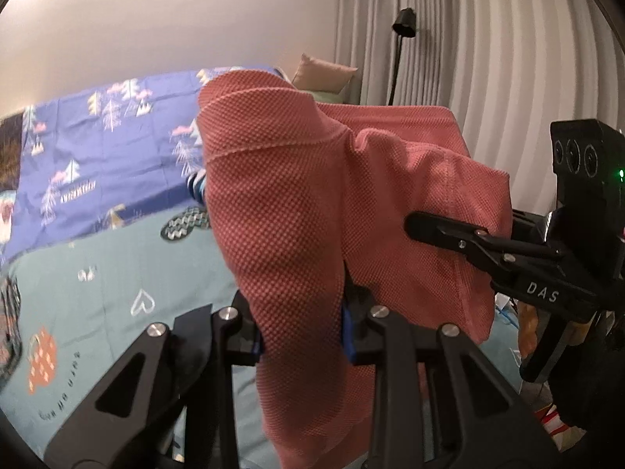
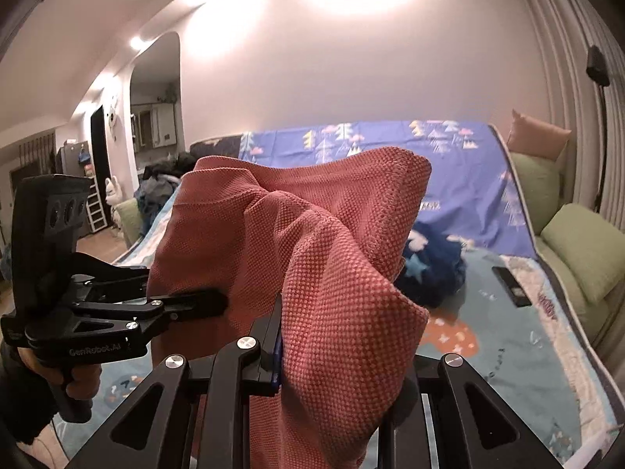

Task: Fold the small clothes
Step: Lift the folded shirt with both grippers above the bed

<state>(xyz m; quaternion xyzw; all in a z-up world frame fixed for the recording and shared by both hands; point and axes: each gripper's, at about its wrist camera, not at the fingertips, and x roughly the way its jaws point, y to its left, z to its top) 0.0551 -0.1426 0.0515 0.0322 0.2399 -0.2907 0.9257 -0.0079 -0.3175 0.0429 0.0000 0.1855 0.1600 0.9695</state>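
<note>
1. left gripper (image 1: 302, 336): jaws clamped on a fold of the red knit garment (image 1: 312, 203), blue pads pressing the cloth from both sides; the jaws have been easing inward.
2. right gripper (image 2: 336, 367): also pinched shut on the same garment, cloth bunched between the fingers and covering the right-hand one.
3. the garment hangs in the air between the two grippers, above the bed (image 2: 508, 332), draped and creased, its lower end trailing down out of frame.
4. each gripper shows in the other's camera, biting the garment's far edge.
5. a hand (image 2: 58, 367) wraps the left gripper's handle.
6. on the bed: a dark blue garment with pale stars (image 2: 433, 269) and a black remote (image 2: 511, 285), both apart from the red one.
</note>
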